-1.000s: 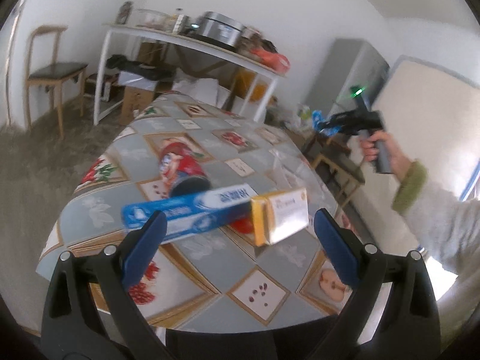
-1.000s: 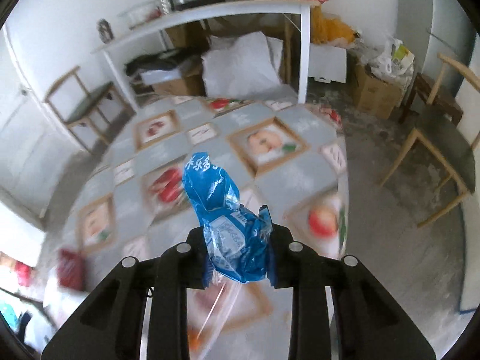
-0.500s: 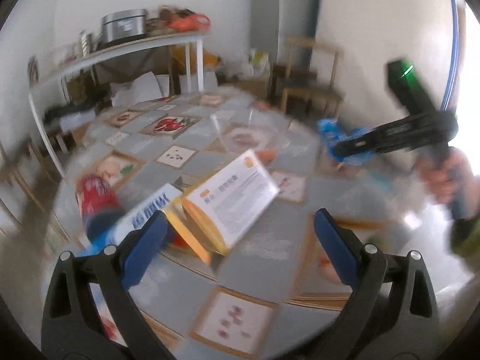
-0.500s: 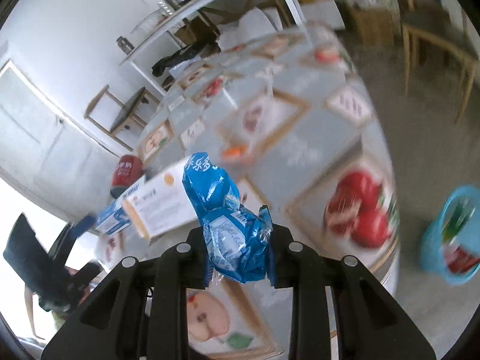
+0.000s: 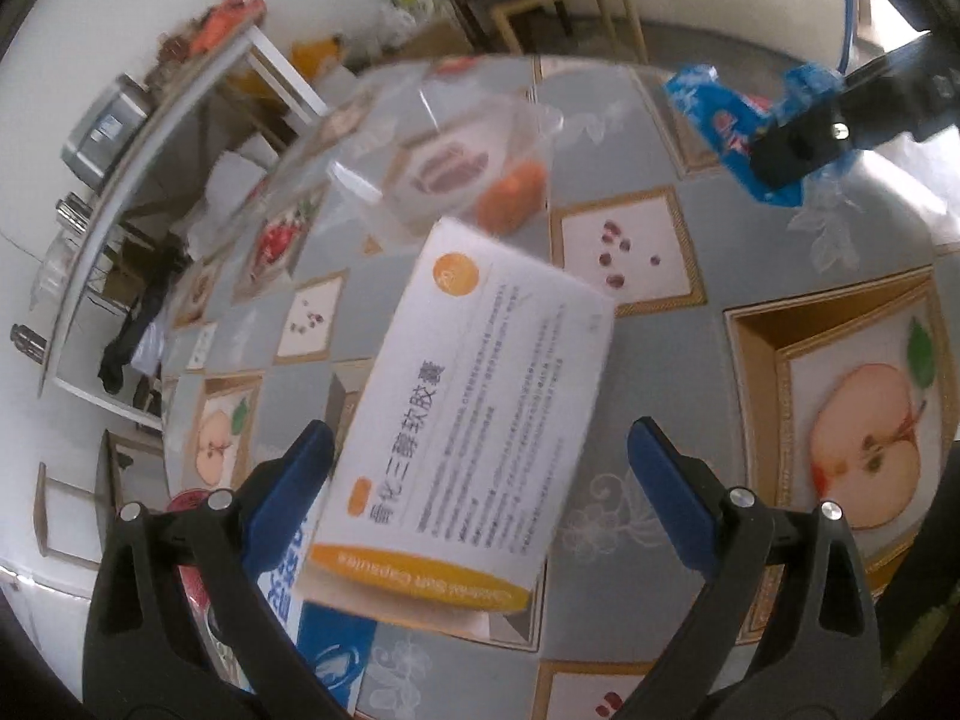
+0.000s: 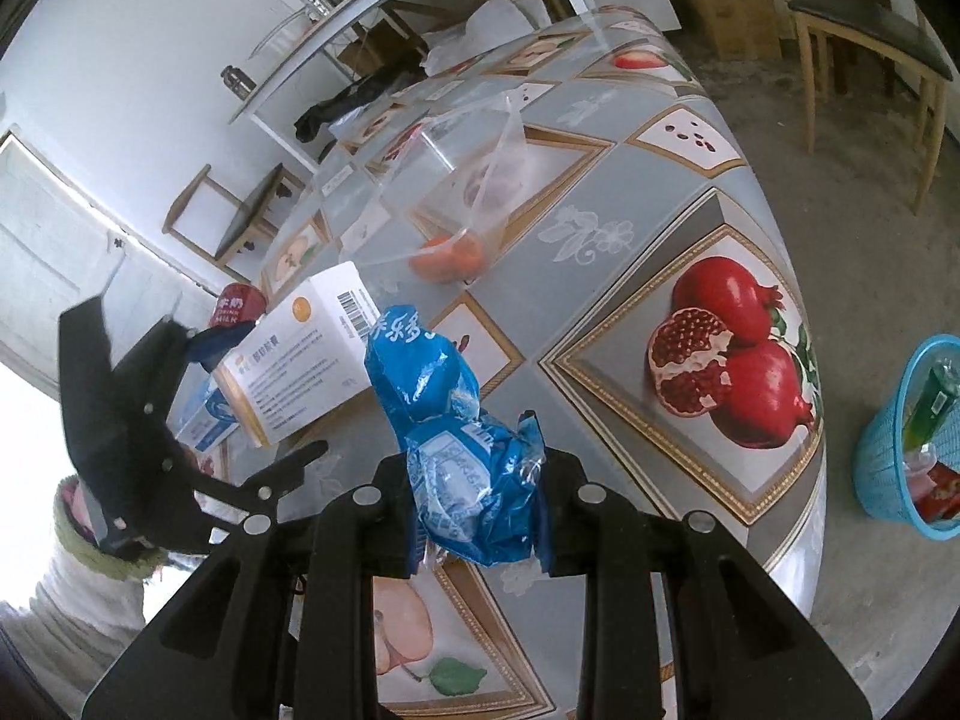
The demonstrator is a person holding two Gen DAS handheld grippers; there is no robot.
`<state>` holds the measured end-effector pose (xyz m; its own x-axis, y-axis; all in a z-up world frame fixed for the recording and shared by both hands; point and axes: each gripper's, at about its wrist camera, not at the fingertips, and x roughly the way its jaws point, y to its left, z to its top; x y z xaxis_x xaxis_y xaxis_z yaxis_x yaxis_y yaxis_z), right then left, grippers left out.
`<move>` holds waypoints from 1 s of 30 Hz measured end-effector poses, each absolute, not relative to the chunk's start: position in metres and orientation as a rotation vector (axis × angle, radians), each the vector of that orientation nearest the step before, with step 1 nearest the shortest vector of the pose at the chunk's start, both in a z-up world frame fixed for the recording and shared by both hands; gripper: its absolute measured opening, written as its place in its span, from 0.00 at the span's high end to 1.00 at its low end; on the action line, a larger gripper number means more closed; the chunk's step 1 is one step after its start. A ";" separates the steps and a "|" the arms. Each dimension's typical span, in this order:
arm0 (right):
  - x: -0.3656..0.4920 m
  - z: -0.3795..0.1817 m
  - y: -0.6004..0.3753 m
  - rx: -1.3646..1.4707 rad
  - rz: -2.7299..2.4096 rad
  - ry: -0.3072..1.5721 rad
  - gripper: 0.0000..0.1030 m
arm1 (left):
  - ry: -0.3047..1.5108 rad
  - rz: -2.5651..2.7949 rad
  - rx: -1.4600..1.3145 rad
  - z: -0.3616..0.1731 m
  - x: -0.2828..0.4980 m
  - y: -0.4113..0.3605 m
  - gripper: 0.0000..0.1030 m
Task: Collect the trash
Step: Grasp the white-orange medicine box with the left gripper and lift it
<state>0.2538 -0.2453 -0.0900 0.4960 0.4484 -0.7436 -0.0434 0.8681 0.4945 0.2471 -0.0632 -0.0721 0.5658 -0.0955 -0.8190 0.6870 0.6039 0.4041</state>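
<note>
Both wrist cameras looked steeply down, close over the fruit-patterned grey desk [image 5: 690,138] [image 6: 606,312], sharing the white-and-orange cardboard box [image 5: 474,420] [image 6: 300,360].

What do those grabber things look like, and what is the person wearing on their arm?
Both are black plastic claws with silver bolts. The left gripper has flat blue pads on its fingers. The right gripper has blue pads too. The person's sleeve is pale knit with an olive green cuff.
</note>
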 end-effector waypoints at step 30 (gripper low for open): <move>0.220 -0.095 -0.263 0.418 0.284 0.996 0.55 | 1.277 -0.532 -0.193 -0.062 0.226 -0.004 0.12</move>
